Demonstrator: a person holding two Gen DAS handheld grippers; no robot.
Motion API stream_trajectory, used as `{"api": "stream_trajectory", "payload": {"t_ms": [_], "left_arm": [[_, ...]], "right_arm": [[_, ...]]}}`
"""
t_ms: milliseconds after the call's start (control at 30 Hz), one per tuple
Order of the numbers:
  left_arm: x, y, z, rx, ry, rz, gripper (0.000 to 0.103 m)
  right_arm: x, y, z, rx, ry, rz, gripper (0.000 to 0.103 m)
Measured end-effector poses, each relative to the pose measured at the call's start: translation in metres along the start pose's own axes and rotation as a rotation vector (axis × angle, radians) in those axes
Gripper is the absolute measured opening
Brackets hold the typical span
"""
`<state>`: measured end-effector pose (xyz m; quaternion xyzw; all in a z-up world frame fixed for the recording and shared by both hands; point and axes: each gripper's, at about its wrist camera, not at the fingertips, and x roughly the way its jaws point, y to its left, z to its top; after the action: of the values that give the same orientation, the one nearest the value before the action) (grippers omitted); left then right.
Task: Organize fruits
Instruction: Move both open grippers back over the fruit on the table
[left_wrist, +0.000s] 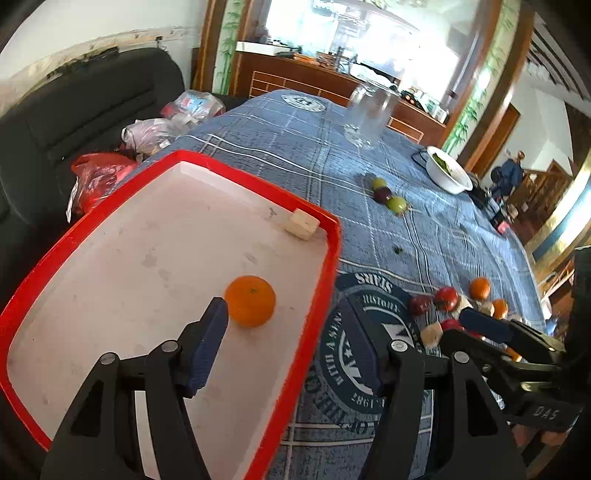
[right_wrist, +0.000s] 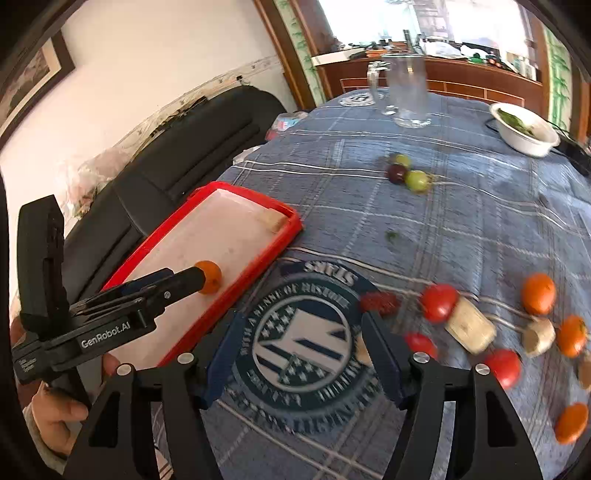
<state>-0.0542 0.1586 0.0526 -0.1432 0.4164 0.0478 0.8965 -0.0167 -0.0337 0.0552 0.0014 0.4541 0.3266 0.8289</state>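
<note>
A red-rimmed white tray lies on the blue checked tablecloth. An orange lies in it, and a pale cube sits in its far corner. My left gripper is open and empty, one finger over the tray just left of the orange, the other over the cloth. My right gripper is open and empty over the round emblem. To its right lie red tomatoes, oranges and pale pieces. Two green fruits and a dark one lie further back.
A clear glass jug and a white bowl of greens stand at the table's far end. A black sofa with plastic bags runs along the left side. The right gripper shows in the left wrist view.
</note>
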Motion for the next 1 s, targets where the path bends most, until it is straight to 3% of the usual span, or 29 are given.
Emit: {"api": "stream_trajectory", "payload": {"t_ms": [167,533,1000], "left_arm": [[-0.004,-0.013,-0.005,0.035,0.000,-0.022,0.072],[-0.005,-0.049,-0.020,0.132,0.022,-0.072,0.072],[0.007,-0.098,-0.036,0.291,0.050,-0.130,0.072]], "right_arm": [[-0.021,-0.017,-0.020,0.033,-0.025,-0.032,0.073],[-0.051,-0.044,-0.053,0.096,-0.047,-0.073,0.075],[-0.068,-0.077,-0.065,0.154,-0.076,-0.153,0.075]]}}
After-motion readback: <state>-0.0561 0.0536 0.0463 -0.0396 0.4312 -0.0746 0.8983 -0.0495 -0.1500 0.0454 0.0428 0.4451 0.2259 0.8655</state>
